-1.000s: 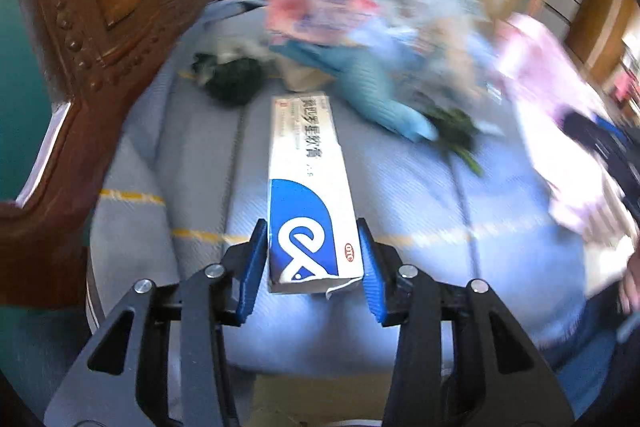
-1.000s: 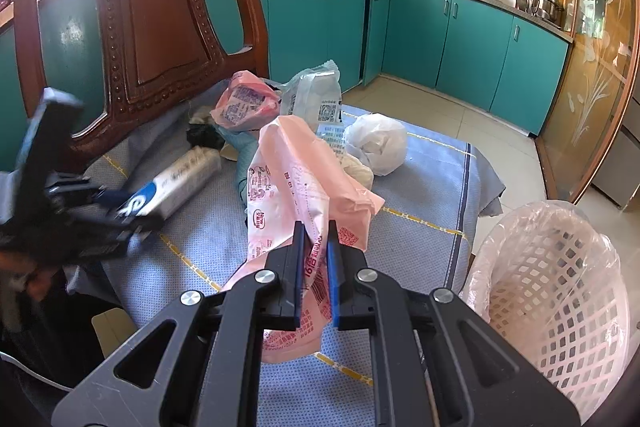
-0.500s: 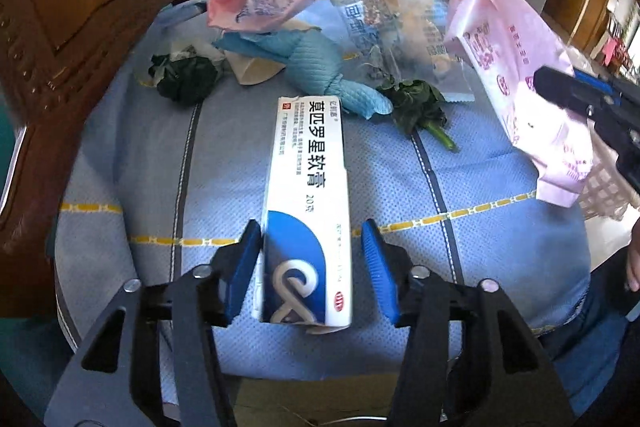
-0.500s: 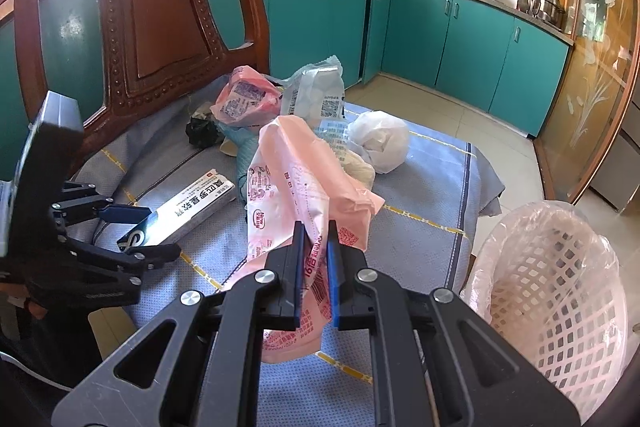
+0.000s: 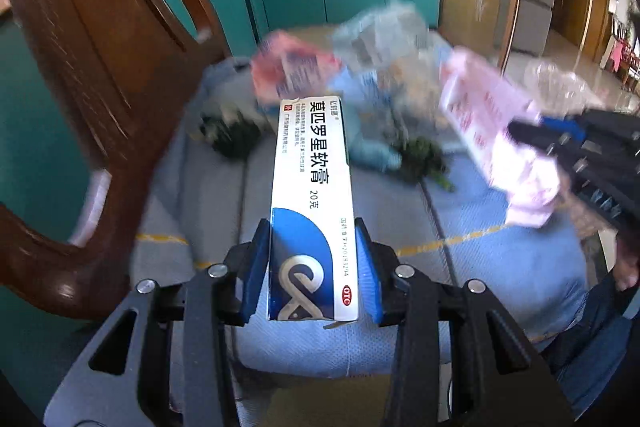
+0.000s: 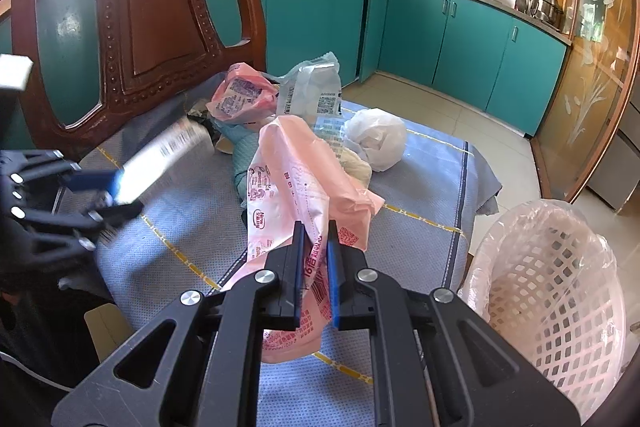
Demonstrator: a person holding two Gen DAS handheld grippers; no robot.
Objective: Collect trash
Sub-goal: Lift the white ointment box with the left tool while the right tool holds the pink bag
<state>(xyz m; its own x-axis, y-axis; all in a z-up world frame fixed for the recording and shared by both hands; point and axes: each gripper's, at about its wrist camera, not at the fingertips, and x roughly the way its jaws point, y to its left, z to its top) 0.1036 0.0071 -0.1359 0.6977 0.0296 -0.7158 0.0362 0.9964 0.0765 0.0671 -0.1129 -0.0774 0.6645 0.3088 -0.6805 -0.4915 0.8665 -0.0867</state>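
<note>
Your left hand-held gripper (image 5: 312,267) has the ointment box (image 5: 312,195) between its blue pads, which touch both long sides of the box as the jaws close on its near end. In the left wrist view the box's long axis runs straight away from you, along the fingers, its far end over the blurred heap of wrappers on the blue cloth (image 5: 500,267) that covers the chair seat. Only this view shows the printed top face, and the dark leafy scraps (image 5: 420,155) lying just right of the box.

The right wrist view shows that same box from the side at far left, clear of the cloth and tilted with its far end higher. It alone shows the white knotted bag (image 6: 376,143) beyond the heap and the lined white basket (image 6: 552,267) off the seat's right edge.

Your right hand-held gripper (image 6: 316,267) is nearly closed, pinching the pink plastic bag (image 6: 300,183), which hangs upright above the cloth.
</note>
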